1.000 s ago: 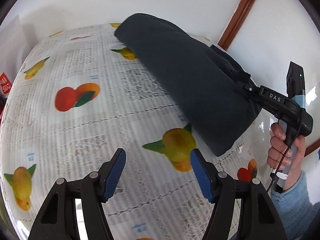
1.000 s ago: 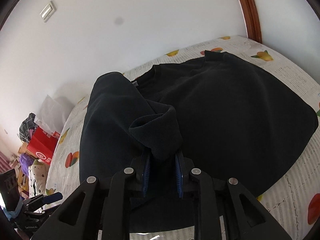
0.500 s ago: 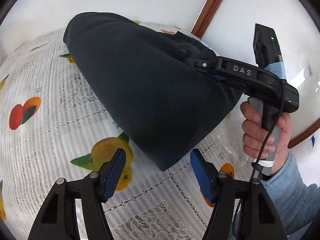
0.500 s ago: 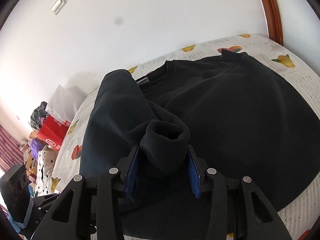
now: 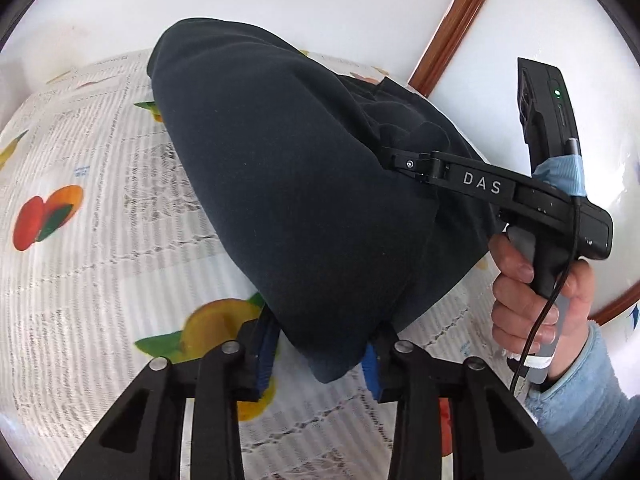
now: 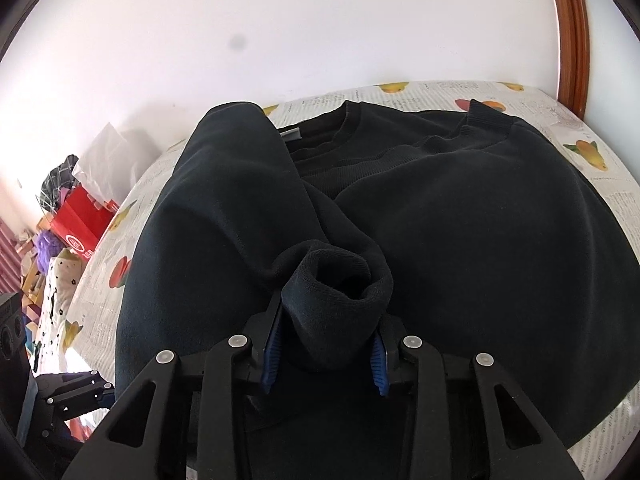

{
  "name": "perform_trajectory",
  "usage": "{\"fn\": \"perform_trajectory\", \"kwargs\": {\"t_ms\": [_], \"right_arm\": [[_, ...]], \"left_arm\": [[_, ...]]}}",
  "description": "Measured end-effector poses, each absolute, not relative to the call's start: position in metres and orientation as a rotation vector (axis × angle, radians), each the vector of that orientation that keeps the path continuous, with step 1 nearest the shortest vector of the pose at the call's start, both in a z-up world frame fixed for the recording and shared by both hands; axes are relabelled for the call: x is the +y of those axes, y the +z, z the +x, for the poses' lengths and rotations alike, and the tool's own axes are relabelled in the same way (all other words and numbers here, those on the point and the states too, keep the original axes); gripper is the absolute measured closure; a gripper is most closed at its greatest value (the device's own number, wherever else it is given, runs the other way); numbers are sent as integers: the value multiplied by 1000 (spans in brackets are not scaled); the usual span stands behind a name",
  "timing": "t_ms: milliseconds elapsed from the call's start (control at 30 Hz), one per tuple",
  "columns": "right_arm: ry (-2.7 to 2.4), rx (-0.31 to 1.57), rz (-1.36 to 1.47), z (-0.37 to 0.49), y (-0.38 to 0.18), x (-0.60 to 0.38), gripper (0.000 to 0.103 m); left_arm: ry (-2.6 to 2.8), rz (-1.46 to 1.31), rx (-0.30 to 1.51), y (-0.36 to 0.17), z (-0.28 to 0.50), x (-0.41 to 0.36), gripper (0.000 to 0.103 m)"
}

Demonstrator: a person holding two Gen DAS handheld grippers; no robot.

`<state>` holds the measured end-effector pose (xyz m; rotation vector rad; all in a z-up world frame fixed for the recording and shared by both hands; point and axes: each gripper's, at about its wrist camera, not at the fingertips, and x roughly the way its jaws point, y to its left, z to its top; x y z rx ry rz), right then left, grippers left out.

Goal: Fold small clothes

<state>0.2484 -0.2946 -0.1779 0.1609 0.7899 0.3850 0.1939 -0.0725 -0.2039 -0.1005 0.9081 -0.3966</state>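
Item: dark sweatshirt (image 6: pixel 460 208), soft, thick, limp knit; spread on the fruit-print tabletop (image 5: pixel 92 264), one sleeve folded across the body. Left tool (image 5: pixel 318 354) straddles the hem corner, right tool (image 6: pixel 324 354) the ribbed cuff (image 6: pixel 336 280); neither visibly clenched. Best taken at cuff and hem, likely to sag elsewhere.

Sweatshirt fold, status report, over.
Left gripper open, straddling the hem corner. Right gripper open around the sleeve cuff. Dark sweatshirt lies on the fruit-print tablecloth. Nothing blocking.
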Motion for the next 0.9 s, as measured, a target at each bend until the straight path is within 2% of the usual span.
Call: {"fn": "perform_trajectory", "kwargs": {"t_ms": [267,500,533,600,633,800,900], "right_arm": [[453,807,104,263,-176,-238,70],[507,803,84,264,-178,-201,67],[506,799,81,263,-178,-202,67],[509,801,89,262,-179,-207,67],[516,807,99,262,-179,-210,67],[533,829,132,261,-178,-215,67],[531,829,154,260,-174,-220,70]], "left_arm": [[-316,-179,887,-201,183,-8,76],[-264,-228,885,-198,174,29,74],[-268,-223,884,-198,169,25,72],[-288,-209,886,-198,169,16,59],[-302,-208,887,-196,166,6,49],[-205,-108,842,-199,177,-13,48],[-157,-43,836,-200,183,-23,45]]}}
